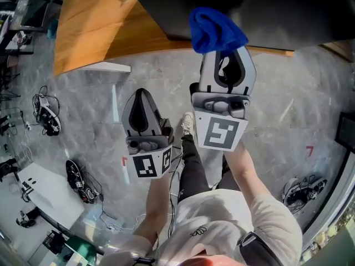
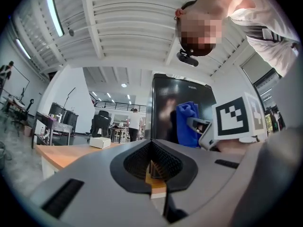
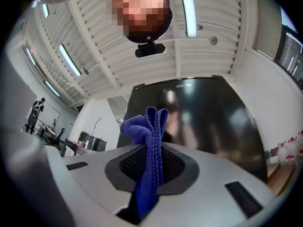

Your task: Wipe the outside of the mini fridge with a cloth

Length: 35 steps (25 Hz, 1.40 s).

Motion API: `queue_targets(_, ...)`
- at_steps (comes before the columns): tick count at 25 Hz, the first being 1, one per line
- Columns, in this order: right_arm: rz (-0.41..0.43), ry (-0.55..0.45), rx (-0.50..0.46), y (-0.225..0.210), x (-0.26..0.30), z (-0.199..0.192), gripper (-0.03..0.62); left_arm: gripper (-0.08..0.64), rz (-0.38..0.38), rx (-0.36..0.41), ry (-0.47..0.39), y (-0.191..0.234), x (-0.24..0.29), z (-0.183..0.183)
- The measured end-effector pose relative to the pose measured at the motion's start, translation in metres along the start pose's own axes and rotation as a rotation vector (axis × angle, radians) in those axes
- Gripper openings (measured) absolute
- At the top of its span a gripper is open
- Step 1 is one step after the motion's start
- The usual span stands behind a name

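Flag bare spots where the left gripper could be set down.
Wooden tabletop is mostly bare between the small white box and the black mini fridge. Grey floor at the person's left holds black cable bundles. The blue cloth in the right gripper crowds the fridge front.

Left gripper [image 1: 143, 93]: grey moulded shell, black teardrop-shaped recess, black mesh-textured fingers [image 2: 135, 161]. Black rectangular slots [image 2: 59, 197] in shell either side of recess. White marker cube [image 1: 151, 165] at rear, black square pattern on each visible face.
Right gripper [image 1: 226, 60]: same build and colours; own cube [image 1: 221, 133] likewise marked.
Person: off-white short-sleeved T-shirt [image 1: 222, 220], small dark print [image 1: 198, 233] on front. Dark trousers [image 1: 194, 168]. Pale shoe [image 1: 187, 124]. Black camera [image 3: 150, 48] worn on head.
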State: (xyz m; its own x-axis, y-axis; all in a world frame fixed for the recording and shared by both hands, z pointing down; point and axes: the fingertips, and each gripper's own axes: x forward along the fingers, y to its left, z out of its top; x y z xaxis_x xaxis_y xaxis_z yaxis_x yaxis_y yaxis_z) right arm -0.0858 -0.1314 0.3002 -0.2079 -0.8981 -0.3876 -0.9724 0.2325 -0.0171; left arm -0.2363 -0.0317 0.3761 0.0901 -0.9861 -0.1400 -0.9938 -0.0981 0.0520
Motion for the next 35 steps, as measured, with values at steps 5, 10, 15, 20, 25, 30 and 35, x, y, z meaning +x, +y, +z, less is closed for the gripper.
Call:
queue_targets(5, 0.061, 0.038, 0.009, 0.062, 0.016, -0.034, 0.061, 0.005, 0.051, 0.016, 0.018, 0.041, -0.019, -0.002)
queue_targets(10, 0.081, 0.073, -0.005, 0.093, 0.028, -0.062, 0.061, 0.005, 0.092, 0.024, 0.025, 0.067, -0.029, -0.007)
queue_targets(15, 0.063, 0.096, -0.014, 0.100, 0.034, -0.068, 0.061, 0.005, 0.097, 0.018, 0.028, 0.075, -0.030, -0.007)
queue_targets(20, 0.041, 0.089, -0.043, 0.081, 0.030, -0.062, 0.061, 0.005, 0.083, 0.024, 0.034, 0.067, -0.026, -0.010)
queue_targets(25, 0.011, 0.071, -0.084, 0.047, 0.021, -0.052, 0.061, 0.005, 0.054, 0.031, 0.035, 0.045, -0.015, -0.009)
queue_targets(30, -0.059, 0.057, -0.123, -0.010, 0.008, -0.037, 0.061, 0.005, -0.016, 0.033, 0.020, 0.009, 0.003, -0.003)
queue_targets(35, -0.155, 0.041, -0.170, -0.083, -0.003, -0.022, 0.061, 0.005, -0.077, 0.007, 0.015, -0.040, 0.021, -0.008)
